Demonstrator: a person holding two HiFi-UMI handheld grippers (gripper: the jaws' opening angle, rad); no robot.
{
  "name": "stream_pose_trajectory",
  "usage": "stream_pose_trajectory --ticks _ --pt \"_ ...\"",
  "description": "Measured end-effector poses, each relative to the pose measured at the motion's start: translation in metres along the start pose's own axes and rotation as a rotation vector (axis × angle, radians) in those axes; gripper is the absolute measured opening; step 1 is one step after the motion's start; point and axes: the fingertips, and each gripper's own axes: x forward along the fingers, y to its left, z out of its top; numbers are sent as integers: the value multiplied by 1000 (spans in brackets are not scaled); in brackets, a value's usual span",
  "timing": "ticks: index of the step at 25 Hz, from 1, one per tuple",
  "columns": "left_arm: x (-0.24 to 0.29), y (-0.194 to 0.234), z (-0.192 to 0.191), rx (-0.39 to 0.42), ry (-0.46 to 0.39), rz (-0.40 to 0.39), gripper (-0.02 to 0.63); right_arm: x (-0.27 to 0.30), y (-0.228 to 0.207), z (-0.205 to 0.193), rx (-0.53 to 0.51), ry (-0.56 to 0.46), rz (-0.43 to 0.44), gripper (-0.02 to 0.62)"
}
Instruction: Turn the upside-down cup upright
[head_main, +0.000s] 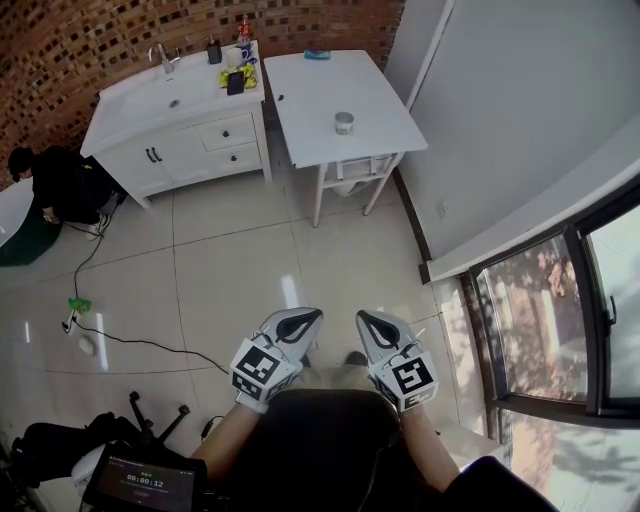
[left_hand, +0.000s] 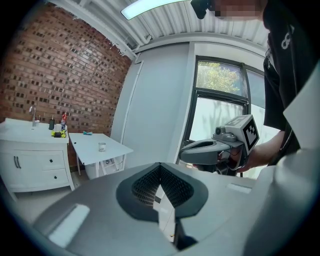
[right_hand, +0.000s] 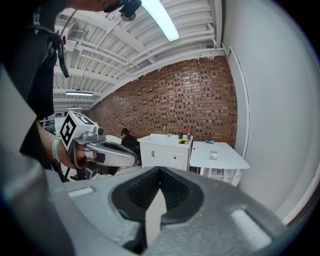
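A small greyish cup (head_main: 344, 122) stands alone on the white table (head_main: 300, 95) by the far wall; it is too far off to tell which end is up. It also shows as a tiny cup (left_hand: 102, 146) in the left gripper view and a tiny cup (right_hand: 213, 155) in the right gripper view. My left gripper (head_main: 300, 322) and right gripper (head_main: 372, 322) are held side by side over the tiled floor, well short of the table. Both point toward it. The left gripper (left_hand: 160, 166) is shut and empty. So is the right gripper (right_hand: 159, 170).
A white vanity cabinet (head_main: 180, 130) with a sink and bottles stands left of the table. A person in black (head_main: 55, 185) crouches at the far left. A cable (head_main: 130, 340) trails across the floor. A bin (head_main: 350, 182) sits under the table. Windows (head_main: 560, 320) line the right.
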Motion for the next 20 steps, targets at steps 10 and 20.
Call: stream_pose_trajectory --ticks 10,20 --pt "38 -52 -11 20 2 37 15 -45 -25 -21 -8 -26 54 -8" --pt "73 -84 0 60 27 38 15 -75 -56 -25 9 -49 74 -8"
